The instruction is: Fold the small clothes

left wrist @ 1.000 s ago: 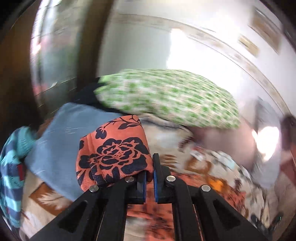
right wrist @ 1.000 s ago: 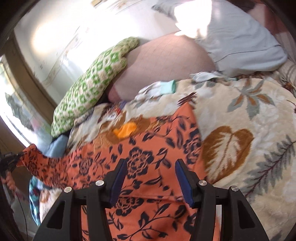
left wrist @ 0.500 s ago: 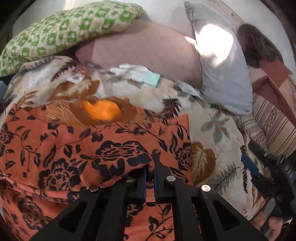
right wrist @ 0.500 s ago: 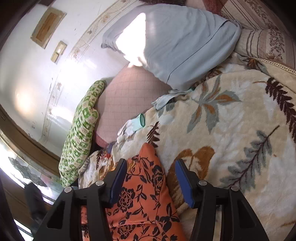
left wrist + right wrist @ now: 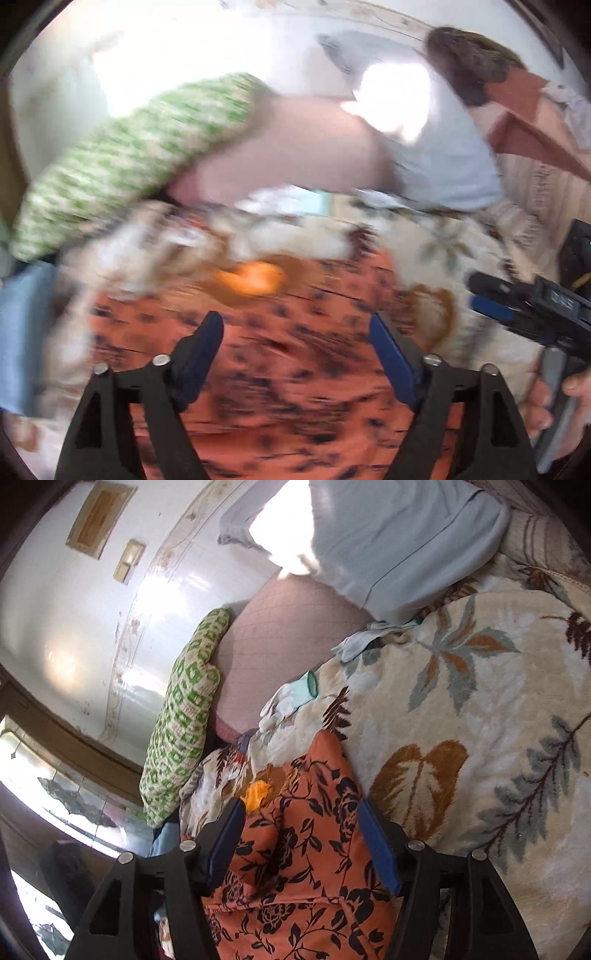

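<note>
An orange garment with black flowers [image 5: 295, 387] lies spread on the leaf-patterned blanket [image 5: 461, 720]. The left wrist view is blurred by motion. My left gripper [image 5: 295, 321] hovers over the garment, jaws opening wide, with nothing pinched between them. My right gripper [image 5: 300, 806] points down at the garment's right edge [image 5: 314, 849]. Its jaws are opening and the cloth lies under and between the fingers, which do not press on it. In the left wrist view the right gripper [image 5: 480, 293] shows at the right edge, with a hand [image 5: 546, 402] below it.
A green-patterned pillow [image 5: 184, 720], a pink pillow [image 5: 288, 635] and a light blue pillow [image 5: 399, 535] lean against the white wall behind. A small white and teal cloth [image 5: 291, 698] lies near the pillows. A blue cloth [image 5: 22, 332] sits at the far left.
The left gripper carried a fold of the orange garment to the right, then let it go and its jaws spread wide. The right gripper's jaws widened a little.
</note>
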The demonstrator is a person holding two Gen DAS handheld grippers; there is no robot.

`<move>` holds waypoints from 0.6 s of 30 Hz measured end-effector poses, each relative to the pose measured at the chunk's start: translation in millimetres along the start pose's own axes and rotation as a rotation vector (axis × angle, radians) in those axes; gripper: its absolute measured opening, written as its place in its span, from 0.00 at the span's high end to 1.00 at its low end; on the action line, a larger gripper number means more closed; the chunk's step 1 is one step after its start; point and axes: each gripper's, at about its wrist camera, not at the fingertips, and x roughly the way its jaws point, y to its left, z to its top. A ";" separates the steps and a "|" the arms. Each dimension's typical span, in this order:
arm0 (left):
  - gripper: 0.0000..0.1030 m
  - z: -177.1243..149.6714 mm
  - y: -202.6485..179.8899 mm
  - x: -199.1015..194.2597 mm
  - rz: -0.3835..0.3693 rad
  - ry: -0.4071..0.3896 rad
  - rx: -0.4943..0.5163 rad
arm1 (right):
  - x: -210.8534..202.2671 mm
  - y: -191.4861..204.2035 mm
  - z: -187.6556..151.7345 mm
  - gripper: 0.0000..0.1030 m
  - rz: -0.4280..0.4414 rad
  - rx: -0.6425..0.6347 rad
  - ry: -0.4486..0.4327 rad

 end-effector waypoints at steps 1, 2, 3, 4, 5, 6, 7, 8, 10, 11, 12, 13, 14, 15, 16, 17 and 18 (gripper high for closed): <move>0.19 -1.2 16.5 -8.3 0.056 -0.013 -0.006 | 6.6 7.7 -4.8 0.35 0.006 -0.030 0.029; 0.19 -5.0 35.2 -17.1 0.075 -0.032 -0.026 | 13.0 15.2 -8.9 0.35 0.006 -0.060 0.050; 0.19 -8.5 50.3 -23.6 0.073 -0.039 -0.050 | 18.9 21.6 -14.2 0.35 0.002 -0.091 0.067; 0.19 -13.9 64.7 -27.8 0.080 -0.038 -0.076 | 26.2 29.7 -19.7 0.35 -0.007 -0.124 0.087; 0.19 -21.0 78.3 -28.8 0.113 -0.029 -0.105 | 33.5 37.2 -25.2 0.35 -0.009 -0.149 0.107; 0.19 -29.3 89.4 -25.4 0.158 -0.010 -0.134 | 40.5 43.5 -30.8 0.35 0.002 -0.167 0.130; 0.19 -39.8 103.1 -19.4 0.205 0.020 -0.167 | 47.2 50.9 -36.5 0.35 0.013 -0.190 0.153; 0.19 -48.9 113.4 -11.7 0.238 0.050 -0.195 | 51.9 57.7 -41.7 0.35 0.014 -0.217 0.170; 0.19 -72.9 137.8 6.4 0.275 0.122 -0.273 | 59.4 76.2 -55.6 0.35 0.032 -0.288 0.202; 0.19 -84.5 150.1 12.3 0.270 0.137 -0.322 | 60.3 85.0 -61.8 0.35 0.083 -0.305 0.226; 0.19 -97.5 162.4 17.8 0.261 0.148 -0.381 | 60.8 93.4 -67.6 0.35 0.155 -0.313 0.256; 0.19 -108.3 171.6 24.1 0.254 0.160 -0.426 | 62.0 102.7 -74.3 0.35 0.249 -0.313 0.297; 0.19 -118.0 177.3 33.1 0.255 0.187 -0.452 | 63.6 110.0 -81.0 0.35 0.325 -0.305 0.330; 0.19 -125.8 181.0 44.2 0.268 0.237 -0.462 | 68.9 114.9 -89.2 0.34 0.383 -0.290 0.356; 0.19 -133.9 184.4 57.1 0.278 0.307 -0.478 | 76.2 118.2 -96.8 0.33 0.395 -0.286 0.377; 0.19 -139.6 185.4 64.3 0.267 0.345 -0.501 | 85.2 120.5 -104.9 0.33 0.381 -0.291 0.399; 0.19 -142.4 184.7 65.3 0.265 0.342 -0.510 | 94.9 121.4 -113.0 0.33 0.360 -0.299 0.421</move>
